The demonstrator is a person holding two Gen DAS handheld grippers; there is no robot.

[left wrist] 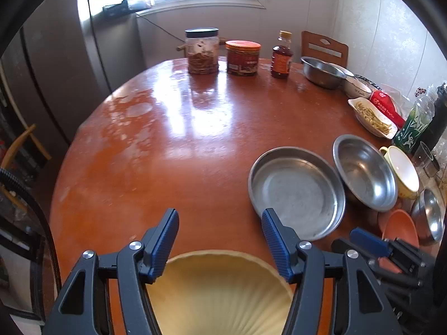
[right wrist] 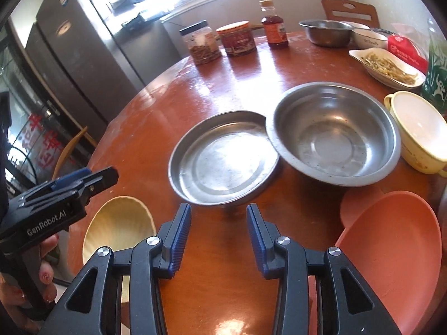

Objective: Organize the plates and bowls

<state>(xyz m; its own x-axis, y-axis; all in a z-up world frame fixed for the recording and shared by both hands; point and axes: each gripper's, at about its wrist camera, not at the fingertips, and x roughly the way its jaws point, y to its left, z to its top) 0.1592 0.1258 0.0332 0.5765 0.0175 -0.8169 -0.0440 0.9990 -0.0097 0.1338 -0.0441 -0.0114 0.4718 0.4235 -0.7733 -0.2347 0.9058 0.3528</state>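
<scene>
My left gripper [left wrist: 220,217] is open over the round wooden table [left wrist: 181,139], with nothing between its fingers. A ribbed yellow plate [left wrist: 220,293] lies on the table just below and behind its fingertips. The shallow steel pan [left wrist: 296,192] sits right of it, touching a steel bowl [left wrist: 366,173]. My right gripper [right wrist: 219,215] is open too, empty, just short of the steel pan [right wrist: 223,159]. The steel bowl [right wrist: 332,134] overlaps the pan's right rim. An orange plate [right wrist: 391,251] lies at the right, the yellow plate [right wrist: 120,229] at the left under the left gripper [right wrist: 83,178].
Two jars [left wrist: 202,51] and a sauce bottle [left wrist: 282,55] stand at the far edge. Another steel bowl [left wrist: 322,72], a white dish of food [left wrist: 371,117], a yellow cup [left wrist: 402,170], a small steel bowl [left wrist: 427,215] and bottles crowd the right side. A fridge [left wrist: 56,69] stands to the left.
</scene>
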